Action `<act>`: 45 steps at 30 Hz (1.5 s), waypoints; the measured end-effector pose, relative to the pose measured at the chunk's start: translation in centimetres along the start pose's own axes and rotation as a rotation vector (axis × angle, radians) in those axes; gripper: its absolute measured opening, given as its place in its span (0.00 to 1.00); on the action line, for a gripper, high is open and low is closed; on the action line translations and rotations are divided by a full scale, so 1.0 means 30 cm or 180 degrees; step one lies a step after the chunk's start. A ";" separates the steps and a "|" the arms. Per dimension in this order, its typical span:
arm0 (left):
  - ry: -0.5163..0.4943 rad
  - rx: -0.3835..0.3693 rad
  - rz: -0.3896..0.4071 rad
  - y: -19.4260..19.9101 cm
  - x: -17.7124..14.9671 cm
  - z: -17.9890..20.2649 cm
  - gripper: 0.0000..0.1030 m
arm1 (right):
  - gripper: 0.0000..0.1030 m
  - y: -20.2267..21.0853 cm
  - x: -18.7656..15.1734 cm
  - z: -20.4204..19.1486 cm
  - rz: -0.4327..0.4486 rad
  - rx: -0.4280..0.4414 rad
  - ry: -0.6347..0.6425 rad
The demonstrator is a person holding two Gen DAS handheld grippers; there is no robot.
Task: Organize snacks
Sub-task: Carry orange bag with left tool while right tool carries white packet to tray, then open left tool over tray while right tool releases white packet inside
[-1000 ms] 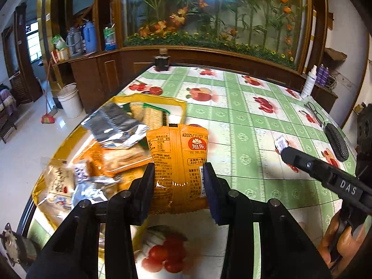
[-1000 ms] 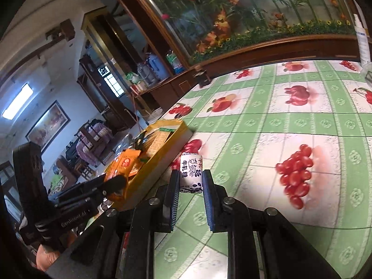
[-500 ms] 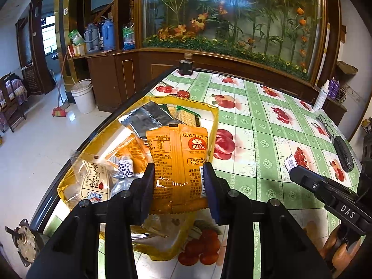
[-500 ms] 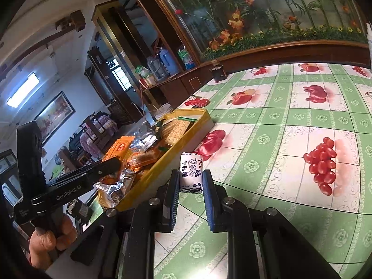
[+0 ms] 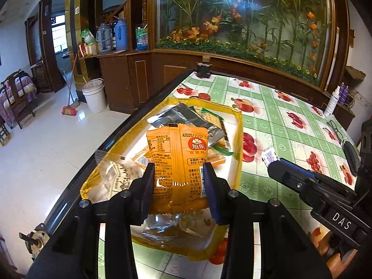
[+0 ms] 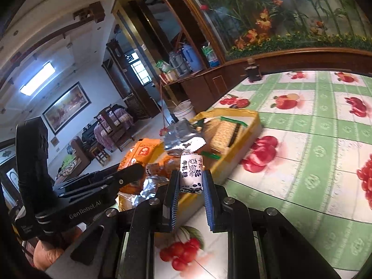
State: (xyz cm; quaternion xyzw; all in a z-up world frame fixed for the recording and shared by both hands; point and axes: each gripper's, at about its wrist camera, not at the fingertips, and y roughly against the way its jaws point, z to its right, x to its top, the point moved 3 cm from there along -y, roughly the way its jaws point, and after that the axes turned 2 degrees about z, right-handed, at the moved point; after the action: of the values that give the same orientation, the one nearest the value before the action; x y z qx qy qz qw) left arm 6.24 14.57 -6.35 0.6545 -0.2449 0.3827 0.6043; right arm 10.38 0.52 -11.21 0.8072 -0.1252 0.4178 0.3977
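My left gripper (image 5: 180,186) is shut on an orange snack packet (image 5: 179,160) and holds it above the yellow tray (image 5: 238,139), which lies at the table's left edge with several snack packs in it. My right gripper (image 6: 191,186) is shut on a small white nougat candy (image 6: 191,173) and holds it above the tray's right rim (image 6: 252,125). In the left wrist view the right gripper (image 5: 276,165) shows at the right with the candy (image 5: 268,155) at its tip. In the right wrist view the left gripper (image 6: 130,174) shows at the left with the orange packet (image 6: 139,153).
A green tablecloth with fruit prints (image 5: 279,121) covers the table. A dark jar (image 5: 203,69) stands at the far edge. Spectacles (image 5: 334,127), a black case (image 5: 351,155) and a white bottle (image 5: 331,102) lie at the far right. Floor drops off left of the tray.
Both grippers have risen and pulled back with their snacks. The tray now lies further below the left gripper, and the right gripper has moved left, closer to the tray.
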 end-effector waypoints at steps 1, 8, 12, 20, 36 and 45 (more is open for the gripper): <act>0.0010 0.0015 0.0003 0.000 0.000 -0.011 0.37 | 0.19 -0.017 0.005 -0.013 -0.0009 0.0019 0.0016; 0.0091 0.0078 -0.0018 -0.022 -0.005 -0.076 0.37 | 0.19 -0.115 0.025 -0.057 -0.0107 0.0076 0.0034; 0.0129 0.0076 -0.0073 -0.054 -0.003 -0.106 0.37 | 0.19 -0.174 0.048 -0.067 -0.0147 0.0036 0.0054; 0.0151 0.0030 -0.0157 -0.112 0.025 -0.118 0.37 | 0.19 -0.288 0.106 -0.077 -0.0263 -0.0082 0.0107; 0.0186 0.0089 -0.0255 -0.129 0.008 -0.131 0.43 | 0.28 -0.278 0.003 -0.105 -0.0465 -0.0170 0.0268; 0.0260 0.0236 -0.0118 -0.072 0.011 -0.147 0.74 | 0.76 -0.182 0.027 -0.077 -0.0211 -0.0265 0.0182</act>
State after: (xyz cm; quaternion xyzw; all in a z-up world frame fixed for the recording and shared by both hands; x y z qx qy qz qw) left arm 7.22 19.24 -7.49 0.6647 -0.1935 0.4067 0.5961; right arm 12.46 5.92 -12.75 0.7814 -0.1042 0.4217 0.4481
